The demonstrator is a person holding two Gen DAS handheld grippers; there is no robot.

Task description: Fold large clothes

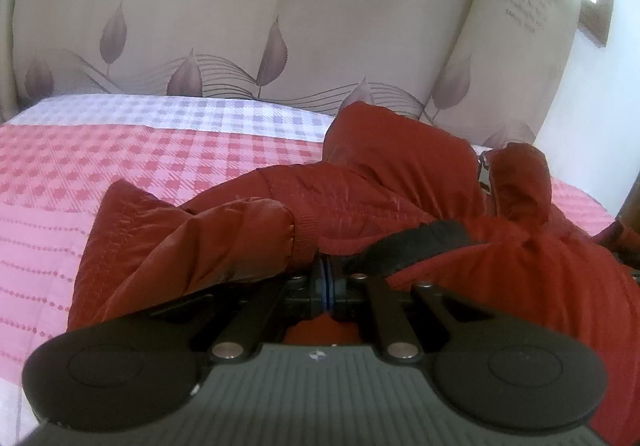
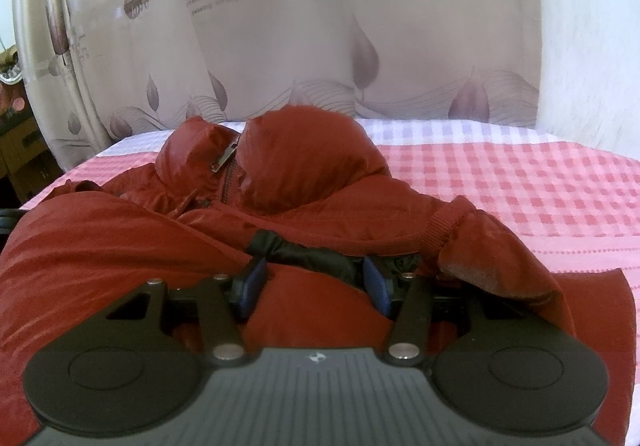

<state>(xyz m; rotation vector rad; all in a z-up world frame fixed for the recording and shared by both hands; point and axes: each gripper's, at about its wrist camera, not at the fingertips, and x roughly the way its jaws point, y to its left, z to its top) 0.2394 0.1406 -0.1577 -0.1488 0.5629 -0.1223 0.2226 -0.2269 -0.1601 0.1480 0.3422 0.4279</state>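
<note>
Left claw [image 1: 327, 288] is clenched with its blue pads together at the hem of a puffy red quilted jacket [image 1: 360, 186] on the pink-checked bed cover [image 1: 120, 166], while the right claw [image 2: 316, 282] spreads released around bunched fabric, likely readying a fold

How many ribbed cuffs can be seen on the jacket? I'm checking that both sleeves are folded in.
1. A ribbed cuff lies across the middle of the red jacket, just ahead of the left gripper. The other sleeve's cuff may be hidden.
</note>
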